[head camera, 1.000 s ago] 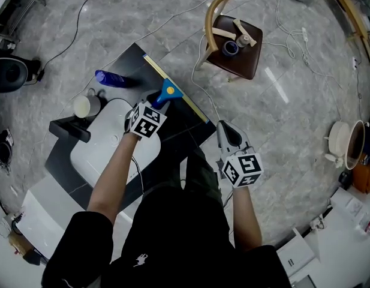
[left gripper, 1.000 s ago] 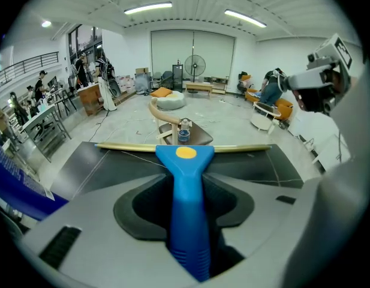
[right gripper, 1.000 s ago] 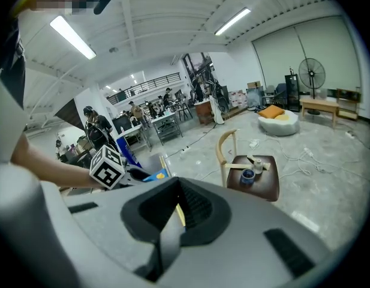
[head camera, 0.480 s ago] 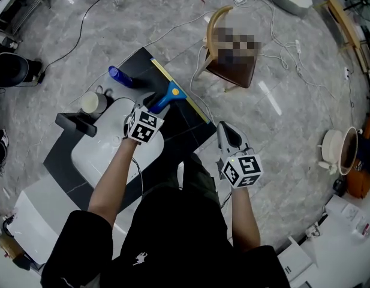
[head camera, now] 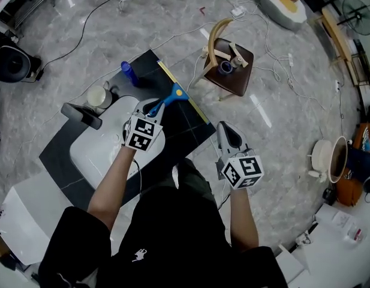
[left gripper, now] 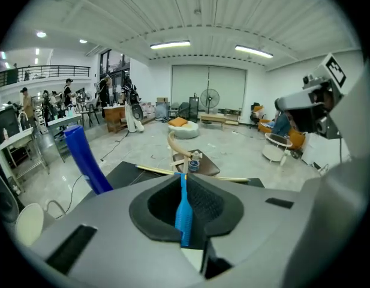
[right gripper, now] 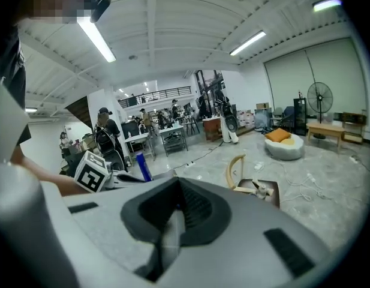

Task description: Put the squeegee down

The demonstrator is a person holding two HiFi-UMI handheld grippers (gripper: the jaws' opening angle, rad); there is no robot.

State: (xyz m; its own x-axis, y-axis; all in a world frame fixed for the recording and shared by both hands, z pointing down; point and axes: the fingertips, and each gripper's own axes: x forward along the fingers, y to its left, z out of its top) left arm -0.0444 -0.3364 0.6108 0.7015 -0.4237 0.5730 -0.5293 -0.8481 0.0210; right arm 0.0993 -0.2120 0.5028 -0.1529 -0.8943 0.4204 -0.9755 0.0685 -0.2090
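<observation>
The squeegee (head camera: 170, 96) has a blue handle and a long yellow-edged blade that lies along the far right edge of the black counter (head camera: 187, 128). My left gripper (head camera: 153, 108) is at the near end of that handle. In the left gripper view the blue handle (left gripper: 183, 212) stands edge-on between the jaws of the left gripper (left gripper: 185, 182). These jaws have just been closing, and their pads now pinch the handle. My right gripper (head camera: 227, 134) hangs beside the counter's right corner, shut with nothing in it, as the right gripper view (right gripper: 173, 215) also shows.
A blue bottle (head camera: 128, 71), a white cup (head camera: 98, 96) and a black tap (head camera: 81, 115) stand around the white basin (head camera: 101, 155). A wooden chair (head camera: 232, 56) with small items is beyond the counter. Cables cross the marble floor. A white side table (head camera: 321, 155) stands at the right.
Both grippers have risen toward the camera. The left one sits a little further back along the squeegee handle. The blade still lies along the counter's edge.
</observation>
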